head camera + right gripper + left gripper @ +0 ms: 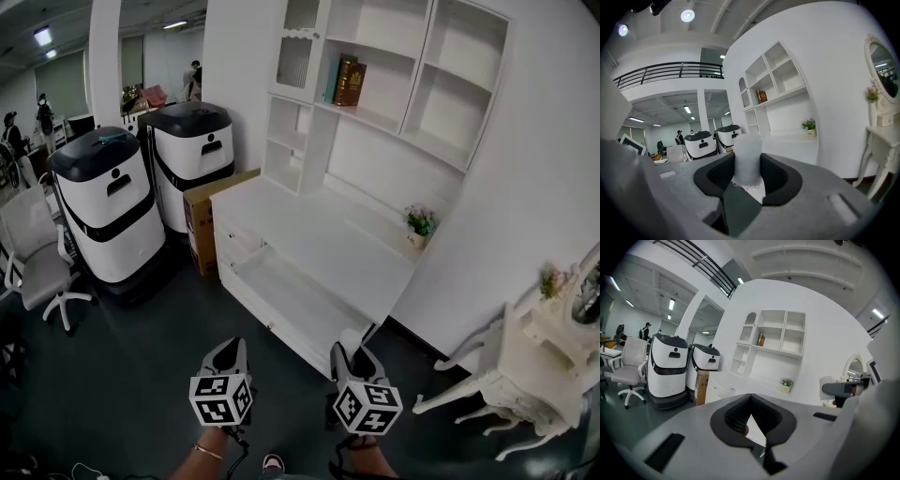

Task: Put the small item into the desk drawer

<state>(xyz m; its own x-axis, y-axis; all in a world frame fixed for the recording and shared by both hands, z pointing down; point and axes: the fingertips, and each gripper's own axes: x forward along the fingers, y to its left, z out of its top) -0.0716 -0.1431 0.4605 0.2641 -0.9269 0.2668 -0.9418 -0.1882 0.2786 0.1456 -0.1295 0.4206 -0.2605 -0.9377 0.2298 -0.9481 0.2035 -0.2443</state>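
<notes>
A white desk (309, 234) with a shelf unit stands ahead, its wide drawer (246, 274) pulled open toward me. My right gripper (351, 352) hovers short of the drawer's front right corner, shut on a small frosted white cylinder (747, 157), which stands upright between the pads and pokes out past them. The cylinder (350, 338) shows only as a pale tip in the head view. My left gripper (231, 349) hangs beside it to the left, over the dark floor. Its jaws meet at the tips (750, 398) and I see nothing held between them.
Two white-and-black machines (103, 202) (192, 150) and a cardboard box (201, 223) stand left of the desk. An office chair (37, 262) is at far left. A potted plant (419, 225) sits on the desktop, books (349, 82) on a shelf. A white vanity table (530, 361) stands at right.
</notes>
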